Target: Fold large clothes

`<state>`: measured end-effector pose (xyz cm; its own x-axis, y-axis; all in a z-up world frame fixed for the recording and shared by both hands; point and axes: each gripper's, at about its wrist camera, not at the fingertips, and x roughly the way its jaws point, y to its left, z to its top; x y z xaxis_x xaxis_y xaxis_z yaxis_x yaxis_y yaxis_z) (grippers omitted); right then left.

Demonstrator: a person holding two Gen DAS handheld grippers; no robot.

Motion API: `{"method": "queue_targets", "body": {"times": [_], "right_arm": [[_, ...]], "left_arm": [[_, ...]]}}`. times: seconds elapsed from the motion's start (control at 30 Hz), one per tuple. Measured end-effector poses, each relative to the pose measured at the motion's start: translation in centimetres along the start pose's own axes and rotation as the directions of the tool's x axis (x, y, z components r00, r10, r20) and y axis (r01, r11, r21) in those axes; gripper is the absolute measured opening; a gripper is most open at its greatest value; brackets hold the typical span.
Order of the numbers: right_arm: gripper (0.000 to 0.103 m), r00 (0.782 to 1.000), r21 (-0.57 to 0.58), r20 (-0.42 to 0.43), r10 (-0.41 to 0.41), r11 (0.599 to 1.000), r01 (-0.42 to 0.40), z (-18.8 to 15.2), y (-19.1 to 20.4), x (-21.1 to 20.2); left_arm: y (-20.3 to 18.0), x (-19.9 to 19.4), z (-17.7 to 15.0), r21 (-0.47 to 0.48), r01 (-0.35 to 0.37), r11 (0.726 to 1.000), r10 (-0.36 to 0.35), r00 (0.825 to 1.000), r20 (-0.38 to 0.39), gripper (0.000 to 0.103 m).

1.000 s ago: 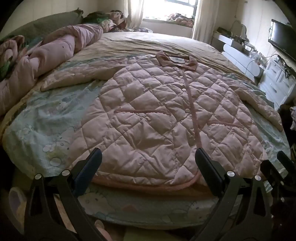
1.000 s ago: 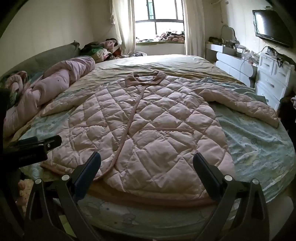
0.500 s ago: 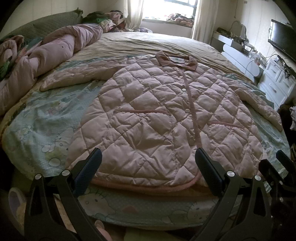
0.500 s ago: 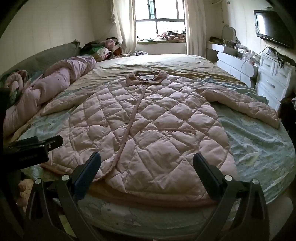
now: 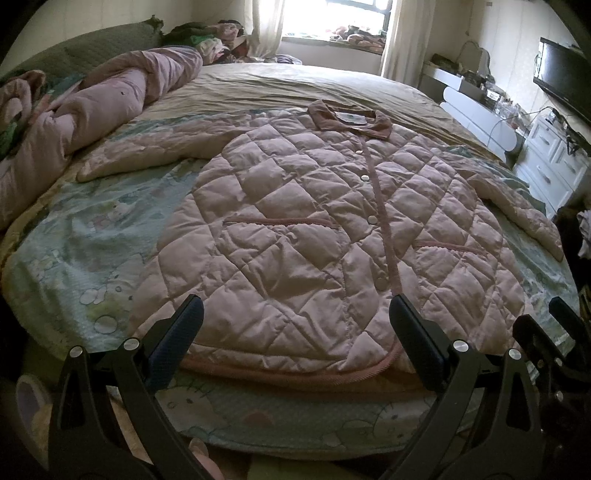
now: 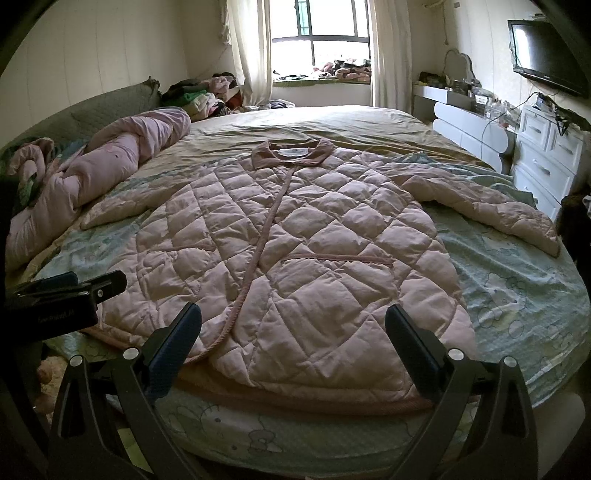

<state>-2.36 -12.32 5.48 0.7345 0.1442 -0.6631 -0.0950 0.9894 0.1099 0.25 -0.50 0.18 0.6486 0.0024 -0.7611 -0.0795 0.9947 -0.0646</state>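
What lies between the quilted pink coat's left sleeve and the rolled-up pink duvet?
Only bare cartoon-print sheet. The left wrist view shows it between the quilted pink coat sleeve and the rolled-up pink duvet.

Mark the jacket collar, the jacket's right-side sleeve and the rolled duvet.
collar (image 6: 291, 152), right wrist view, on its brown band.
sleeve (image 6: 491, 210), right wrist view, mid-length of the quilted arm.
duvet (image 5: 110, 99), left wrist view, on its pink bulge.

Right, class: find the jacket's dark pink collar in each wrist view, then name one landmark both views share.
Left wrist view: the collar sits above centre, slightly right, at the jacket's far end.
Right wrist view: the collar sits near centre, in the upper half.
Shared landmark: the window behind the bed, top centre in both views.
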Motion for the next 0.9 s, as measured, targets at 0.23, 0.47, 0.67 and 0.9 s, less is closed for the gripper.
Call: {"method": "queue_targets", "body": {"times": [0.23, 0.47, 0.67, 0.9], "right_arm": [[0.099, 1.000, -0.002, -0.003, 0.002, 1.000, -0.002, 0.0, 0.0, 0.3], [0.099, 1.000, -0.002, -0.005, 0.001, 1.000, -0.001, 0.1, -0.1, 0.3], [0.099, 1.000, 0.001, -0.010, 0.001, 1.000, -0.001, 0.0, 0.1, 0.6], [0.099, 1.000, 0.005, -0.016, 0.008, 1.000, -0.008, -0.4, 0.0, 1.5]], "left_arm": [[0.0, 0.0, 0.0, 0.001, -0.002, 1.000, 0.002, 1.000, -0.002, 0.094], [0.0, 0.1, 0.0, 0.000, 0.001, 1.000, -0.001, 1.000, -0.003, 0.094], [-0.3, 0.8, -0.3, 0.004, -0.003, 1.000, 0.003, 1.000, -0.009, 0.094], [-0.5, 1.2, -0.3, 0.004, 0.004, 1.000, -0.004, 1.000, -0.016, 0.094]]}}
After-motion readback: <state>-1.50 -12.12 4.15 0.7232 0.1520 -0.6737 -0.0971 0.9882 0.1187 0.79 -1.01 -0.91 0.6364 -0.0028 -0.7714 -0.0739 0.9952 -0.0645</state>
